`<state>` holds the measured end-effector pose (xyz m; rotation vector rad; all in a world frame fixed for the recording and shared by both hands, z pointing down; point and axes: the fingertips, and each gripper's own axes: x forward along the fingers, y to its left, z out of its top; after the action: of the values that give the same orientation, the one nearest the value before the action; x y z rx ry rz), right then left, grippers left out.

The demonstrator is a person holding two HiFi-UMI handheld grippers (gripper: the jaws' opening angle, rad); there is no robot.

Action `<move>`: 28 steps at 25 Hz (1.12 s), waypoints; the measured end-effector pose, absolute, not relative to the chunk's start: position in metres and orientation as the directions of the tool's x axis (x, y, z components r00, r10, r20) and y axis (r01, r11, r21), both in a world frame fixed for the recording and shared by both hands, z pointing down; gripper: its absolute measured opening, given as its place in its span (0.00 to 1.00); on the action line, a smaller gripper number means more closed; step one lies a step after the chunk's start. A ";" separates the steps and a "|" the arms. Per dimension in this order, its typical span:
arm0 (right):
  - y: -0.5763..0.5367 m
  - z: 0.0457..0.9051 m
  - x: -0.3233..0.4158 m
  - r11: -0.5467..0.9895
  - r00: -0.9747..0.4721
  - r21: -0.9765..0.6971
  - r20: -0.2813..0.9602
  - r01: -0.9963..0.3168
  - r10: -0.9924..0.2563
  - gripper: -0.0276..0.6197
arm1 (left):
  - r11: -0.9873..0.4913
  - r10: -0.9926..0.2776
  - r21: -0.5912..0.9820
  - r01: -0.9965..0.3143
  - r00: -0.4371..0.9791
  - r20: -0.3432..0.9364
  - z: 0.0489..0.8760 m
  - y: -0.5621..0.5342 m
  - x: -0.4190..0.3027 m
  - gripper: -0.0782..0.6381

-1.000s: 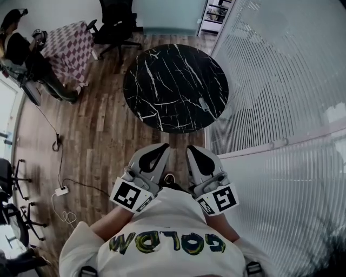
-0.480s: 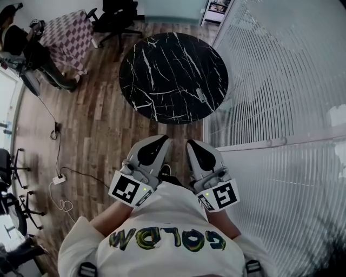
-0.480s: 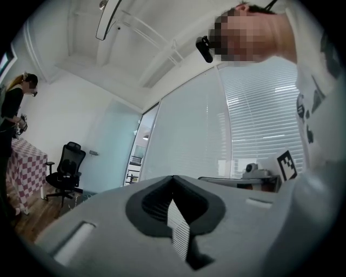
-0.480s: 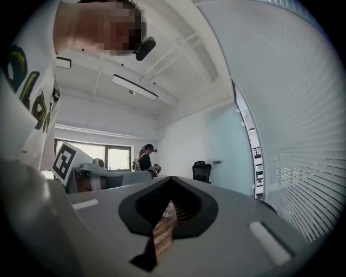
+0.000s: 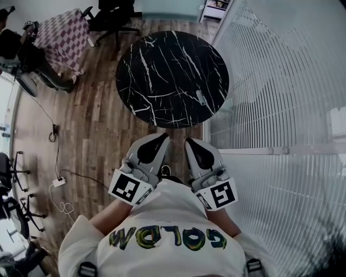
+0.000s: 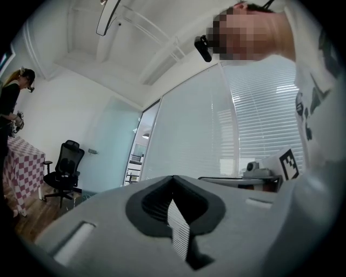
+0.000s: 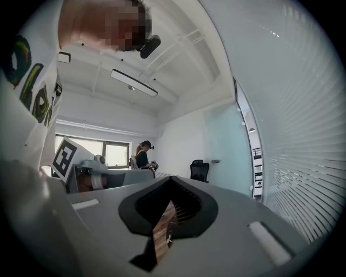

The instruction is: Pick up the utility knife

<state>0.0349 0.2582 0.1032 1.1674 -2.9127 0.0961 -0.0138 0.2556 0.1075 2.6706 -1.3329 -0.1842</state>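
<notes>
The utility knife (image 5: 201, 98), small and grey, lies near the right edge of a round black marble table (image 5: 162, 76) in the head view. Both grippers are held close to my chest, pointing level toward the table and well short of its near rim. My left gripper (image 5: 157, 138) has its jaws together with nothing between them, and its own view (image 6: 173, 177) shows the tips meeting. My right gripper (image 5: 191, 142) is likewise shut and empty, with the tips together in its own view (image 7: 172, 178). Neither gripper view shows the knife.
A glass wall with white blinds (image 5: 281, 81) runs along the right, close to the table. A black office chair (image 5: 111, 16), a checked table (image 5: 62, 40) and a seated person (image 5: 21, 51) are at the far left. Cables and a power strip (image 5: 59, 186) lie on the wood floor.
The black table has grown larger and slid nearer in the head view as I moved toward it. Both grippers stayed shut and side by side at my chest.
</notes>
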 end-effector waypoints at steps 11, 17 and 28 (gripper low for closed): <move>0.161 0.099 -0.020 0.734 -0.734 -0.033 0.038 -0.679 -0.678 0.05 | -0.600 -0.797 0.185 -0.778 0.601 -0.060 0.101 0.157 -0.061 0.11; 0.111 0.088 -0.049 0.727 -0.726 -0.005 0.024 -0.687 -0.687 0.05 | -0.611 -0.790 0.178 -0.772 0.610 -0.068 0.092 0.110 -0.090 0.11; 0.053 0.089 -0.095 0.711 -0.711 0.027 0.026 -0.702 -0.703 0.05 | -0.632 -0.773 0.194 -0.750 0.630 -0.081 0.094 0.052 -0.133 0.11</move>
<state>-0.0947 0.0529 0.0886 1.1804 -2.8740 -0.0234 -0.1330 0.0518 0.0943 2.7065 -1.2727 -0.2361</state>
